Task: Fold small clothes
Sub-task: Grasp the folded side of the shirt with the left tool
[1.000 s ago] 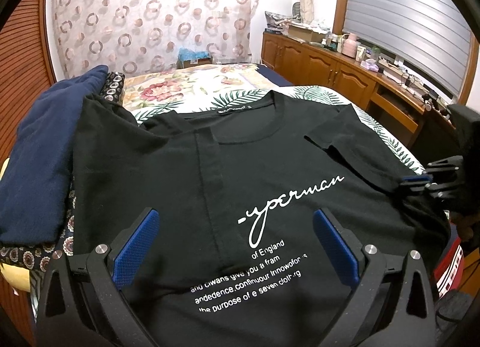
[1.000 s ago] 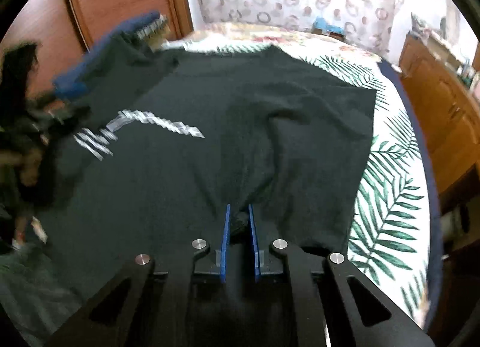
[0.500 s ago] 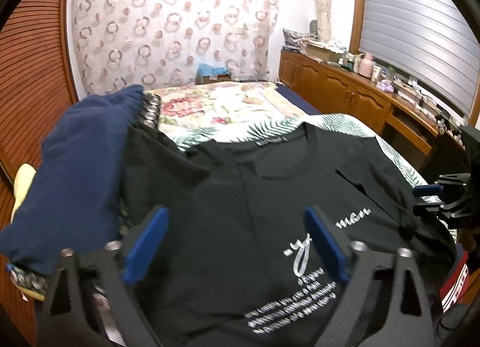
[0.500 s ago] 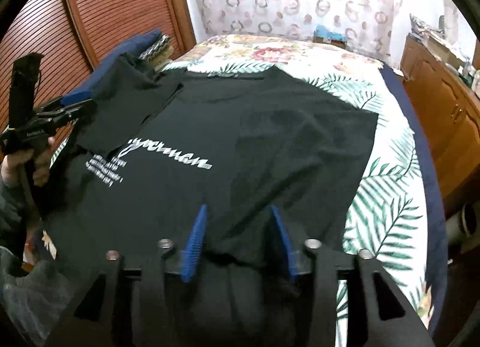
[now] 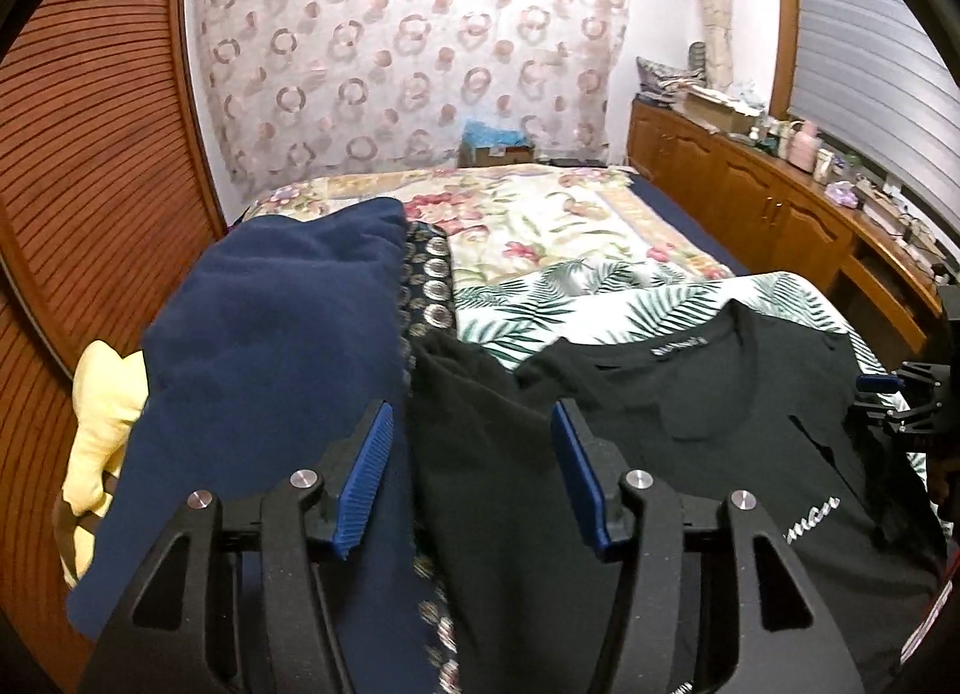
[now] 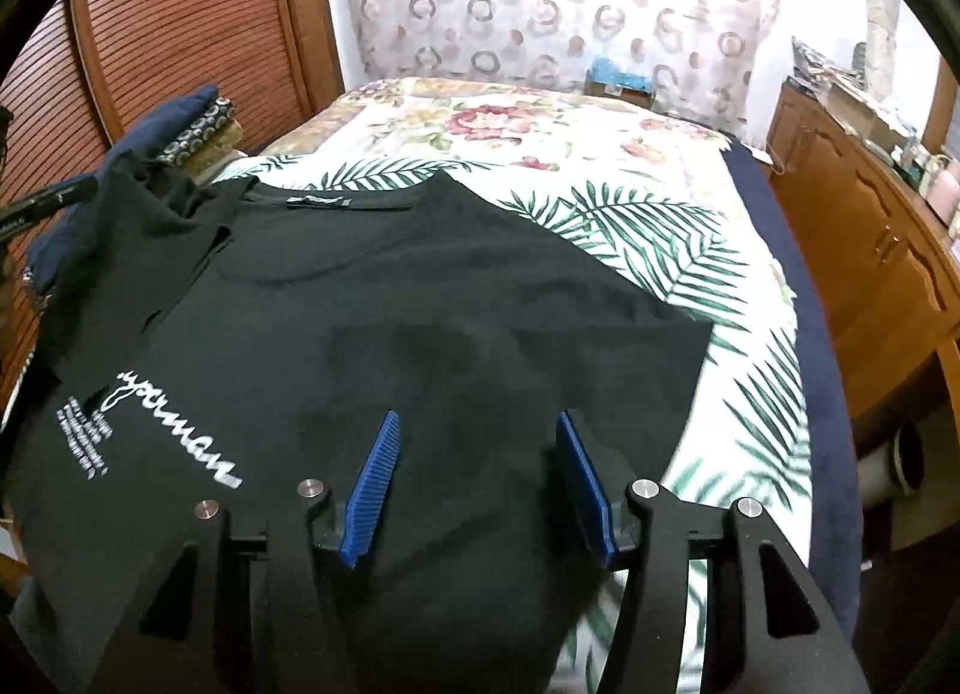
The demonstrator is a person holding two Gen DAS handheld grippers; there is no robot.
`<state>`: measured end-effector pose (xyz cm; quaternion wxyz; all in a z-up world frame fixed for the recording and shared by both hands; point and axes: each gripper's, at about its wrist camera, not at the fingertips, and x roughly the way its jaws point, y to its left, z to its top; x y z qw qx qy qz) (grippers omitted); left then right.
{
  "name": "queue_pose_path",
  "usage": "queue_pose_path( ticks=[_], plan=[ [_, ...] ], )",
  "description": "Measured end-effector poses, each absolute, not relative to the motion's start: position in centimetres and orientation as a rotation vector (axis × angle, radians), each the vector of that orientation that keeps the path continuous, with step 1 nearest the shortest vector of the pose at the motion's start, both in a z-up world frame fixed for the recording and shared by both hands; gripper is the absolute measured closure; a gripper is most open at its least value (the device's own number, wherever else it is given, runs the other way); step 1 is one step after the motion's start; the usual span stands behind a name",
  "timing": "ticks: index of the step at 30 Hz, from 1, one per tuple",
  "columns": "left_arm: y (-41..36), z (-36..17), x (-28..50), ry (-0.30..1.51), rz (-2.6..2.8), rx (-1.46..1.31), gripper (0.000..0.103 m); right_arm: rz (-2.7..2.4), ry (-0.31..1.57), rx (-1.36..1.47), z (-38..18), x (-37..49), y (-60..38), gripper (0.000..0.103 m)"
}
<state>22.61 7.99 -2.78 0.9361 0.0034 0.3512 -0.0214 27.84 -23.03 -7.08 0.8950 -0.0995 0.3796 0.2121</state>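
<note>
Basically the black tee (image 6: 384, 334) is lying flat on the bed (image 6: 690, 250), looking light and floppy, so I'm pinching hems or sleeve edges; left gripper (image 5: 474, 475) has just been closing, right gripper (image 6: 480, 481) opening, both sitting half-open, gripping nothing.

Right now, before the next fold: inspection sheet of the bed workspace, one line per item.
Surface: bed with a palm-leaf sheet, floral cover further back.
Job's things: black T-shirt lies front up, right side already folded in over the front, white print showing.
Clutter: navy garment piled beside the shirt, patterned fabric under it, a yellow cloth at the edge.
Grippers: left gripper open, jaws just been closing, pads touch nothing; right gripper open over the shirt, jaws just been opening, nothing pinched.
Cables: nothing seen.
Surroundings: wooden cabinets with cluttered top, ring-patterned curtain, louvred wooden doors.
</note>
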Motion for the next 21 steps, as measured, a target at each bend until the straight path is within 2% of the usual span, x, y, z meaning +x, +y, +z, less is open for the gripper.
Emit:
queue_pose_path(
  ticks=[2,5,14,17,21],
  plan=[
    [8.1,-2.8,23.2,0.728,-0.043,0.017,0.058,0.441,0.796,-0.211,-7.5,28.7,-22.8,0.047],
    [8.0,-3.0,23.8,0.744,-0.044,0.028,0.062,0.440,0.790,-0.229,-8.3,29.5,-22.0,0.044],
    [7.7,-3.2,25.4,0.780,-0.055,0.058,0.063,0.486,0.778,-0.253,-9.0,30.0,-21.5,0.016],
    [7.5,-3.3,25.6,0.787,-0.069,0.066,0.067,0.487,0.783,-0.268,-9.1,30.0,-21.1,0.012],
    [7.6,-3.7,25.9,0.800,-0.068,0.072,0.068,0.489,0.787,-0.267,-9.0,30.1,-21.2,0.010]
  ],
)
